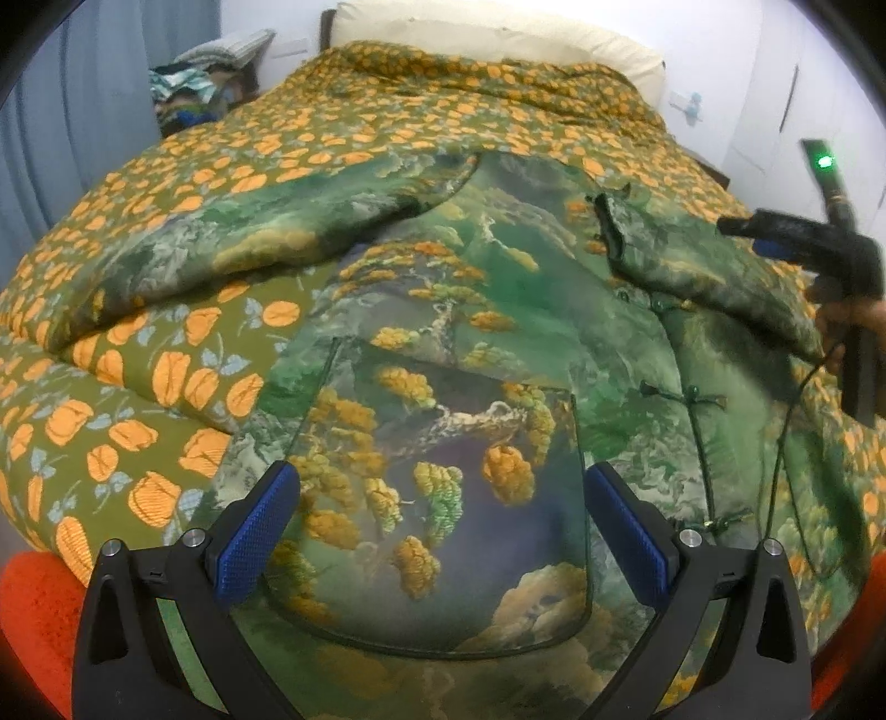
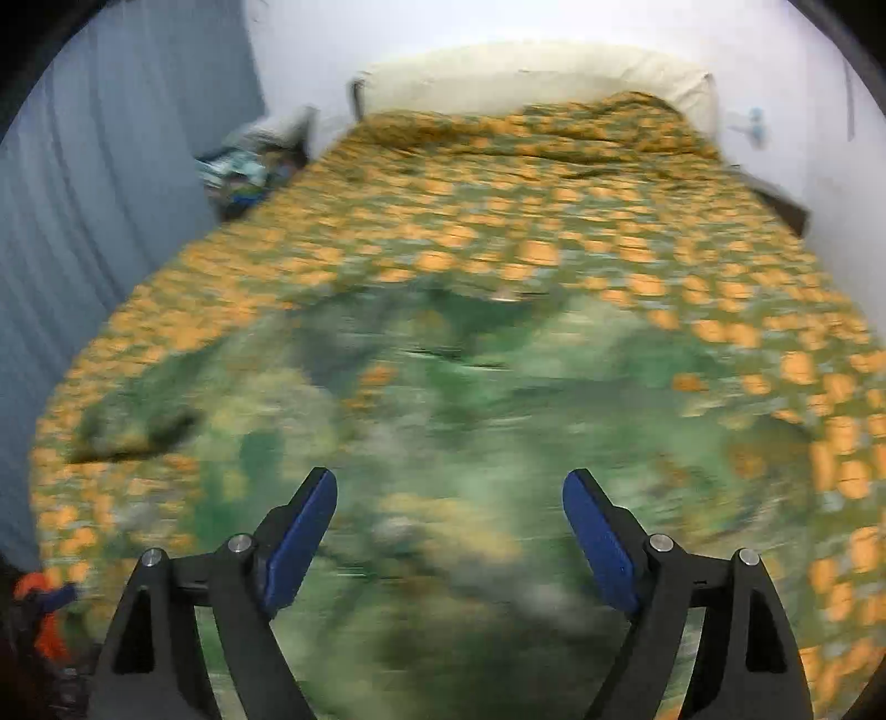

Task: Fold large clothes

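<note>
A large green jacket (image 1: 498, 343) with a landscape print and knot buttons lies spread on the bed, front up. Its left sleeve (image 1: 249, 243) stretches out to the left and its right sleeve (image 1: 709, 266) lies folded near the collar. My left gripper (image 1: 443, 498) is open and empty, just above the jacket's lower pocket (image 1: 443, 526). My right gripper (image 2: 449, 504) is open and empty above the jacket (image 2: 470, 421), which is motion-blurred in that view. The right gripper also shows in the left wrist view (image 1: 808, 243) at the far right, above the right sleeve.
The bed is covered by an olive quilt with orange flowers (image 1: 138, 399). A cream pillow (image 1: 498, 33) lies at the head. A pile of clothes (image 1: 199, 88) sits at the back left by the blue curtain (image 1: 66, 138). Red fabric (image 1: 33, 609) lies at the near edge.
</note>
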Action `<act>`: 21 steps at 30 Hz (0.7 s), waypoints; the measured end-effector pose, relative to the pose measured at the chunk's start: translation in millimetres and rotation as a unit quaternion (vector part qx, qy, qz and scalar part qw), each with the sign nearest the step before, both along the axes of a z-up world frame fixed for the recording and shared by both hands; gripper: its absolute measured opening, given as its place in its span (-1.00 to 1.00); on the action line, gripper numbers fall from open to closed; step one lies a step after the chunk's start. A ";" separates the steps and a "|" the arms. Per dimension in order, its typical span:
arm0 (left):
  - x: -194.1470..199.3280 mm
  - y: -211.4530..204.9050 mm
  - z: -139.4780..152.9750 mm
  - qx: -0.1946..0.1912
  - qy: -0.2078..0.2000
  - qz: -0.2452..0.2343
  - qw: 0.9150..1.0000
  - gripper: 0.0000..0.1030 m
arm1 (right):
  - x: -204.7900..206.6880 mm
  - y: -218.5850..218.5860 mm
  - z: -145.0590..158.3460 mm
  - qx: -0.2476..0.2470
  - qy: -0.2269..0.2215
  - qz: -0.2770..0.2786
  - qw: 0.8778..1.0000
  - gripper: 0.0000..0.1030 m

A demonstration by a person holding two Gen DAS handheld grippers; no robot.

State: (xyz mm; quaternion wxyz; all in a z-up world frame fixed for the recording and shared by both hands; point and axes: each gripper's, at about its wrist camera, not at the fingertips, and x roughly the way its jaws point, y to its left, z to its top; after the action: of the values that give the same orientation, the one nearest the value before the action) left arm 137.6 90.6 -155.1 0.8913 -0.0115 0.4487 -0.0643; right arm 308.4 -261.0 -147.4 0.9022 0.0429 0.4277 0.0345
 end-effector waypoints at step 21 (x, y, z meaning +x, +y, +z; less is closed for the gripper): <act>-10.3 -4.7 -6.6 0.068 0.004 -0.015 0.998 0.99 | -6.8 3.8 -63.4 -0.039 0.087 -0.048 0.994 0.58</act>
State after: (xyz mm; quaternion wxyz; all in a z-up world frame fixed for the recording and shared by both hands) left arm 127.3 85.9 -161.7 0.8873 0.0555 0.4554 -0.0473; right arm 301.7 -257.2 -210.8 0.8632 0.0313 0.5031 -0.0291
